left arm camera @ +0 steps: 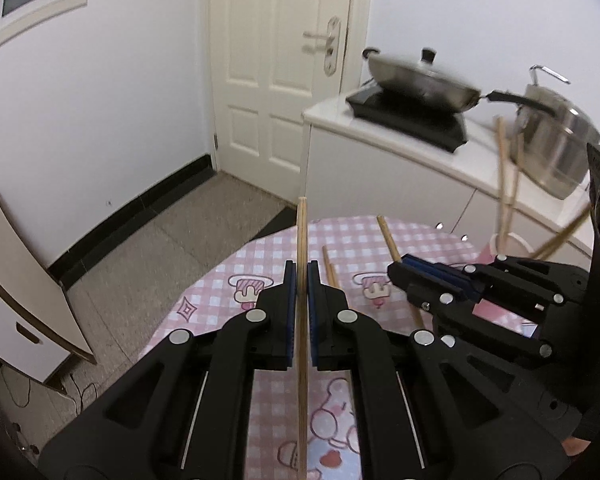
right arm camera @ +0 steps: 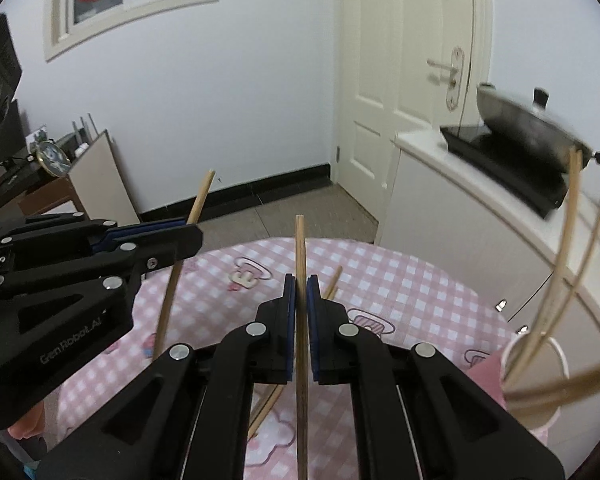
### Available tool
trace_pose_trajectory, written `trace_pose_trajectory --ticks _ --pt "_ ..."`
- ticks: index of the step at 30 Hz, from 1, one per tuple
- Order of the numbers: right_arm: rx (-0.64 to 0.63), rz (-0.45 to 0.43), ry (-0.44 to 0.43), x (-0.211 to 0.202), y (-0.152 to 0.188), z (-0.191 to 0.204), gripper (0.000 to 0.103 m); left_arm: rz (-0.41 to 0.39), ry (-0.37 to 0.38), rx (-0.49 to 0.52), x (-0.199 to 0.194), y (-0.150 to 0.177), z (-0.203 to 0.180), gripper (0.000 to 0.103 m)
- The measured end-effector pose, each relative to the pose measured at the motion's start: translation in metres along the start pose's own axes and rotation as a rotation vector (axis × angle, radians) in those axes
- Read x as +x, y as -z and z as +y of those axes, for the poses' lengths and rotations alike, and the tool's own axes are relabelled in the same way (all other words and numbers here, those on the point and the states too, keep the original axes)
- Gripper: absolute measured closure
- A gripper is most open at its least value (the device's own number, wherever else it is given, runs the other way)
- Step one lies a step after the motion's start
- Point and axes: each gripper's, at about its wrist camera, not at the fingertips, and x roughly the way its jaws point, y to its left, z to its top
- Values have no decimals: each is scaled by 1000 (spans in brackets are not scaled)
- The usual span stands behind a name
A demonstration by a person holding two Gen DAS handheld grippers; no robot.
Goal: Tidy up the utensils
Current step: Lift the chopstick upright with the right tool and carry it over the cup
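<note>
Between the blue pads, nearest the lens: left tongs [left arm camera: 302, 280] clamp one chopstick [left arm camera: 302, 240], and right tongs [right arm camera: 301, 282] clamp a second chopstick [right arm camera: 300, 248]; each stick runs straight out past its fingertips.
Hand pose: both tongs tilt downward over the checked worktop [left arm camera: 260, 248], side by side, and the right tongs sit on the cup side of the left.
Below the tongs: loose chopsticks [left arm camera: 330, 268] lie on the cloth, not yet collected.
Step in hand: probably carrying the gripped sticks to the cup [right arm camera: 534, 376].
Cup: at the worktop's edge, holding several chopsticks [right arm camera: 568, 248] that lean outward.
Next move: aim each tip into the cup's mouth, clear of the leaning sticks, then release.
Beyond the cup: a counter [left arm camera: 380, 128] carrying a pan [left arm camera: 420, 80].
</note>
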Motion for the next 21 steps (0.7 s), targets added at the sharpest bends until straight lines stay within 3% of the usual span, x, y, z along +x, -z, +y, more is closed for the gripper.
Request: trace_pose_trajectory --ticks 8,21 --pt "-21 -88 -19 -57 -1 6 99 -96 19 34 -59 -7 -22 98" --pt "-41 -252 -6 -148 -13 -16 99 -199 85 17 -99 -28 -53 98"
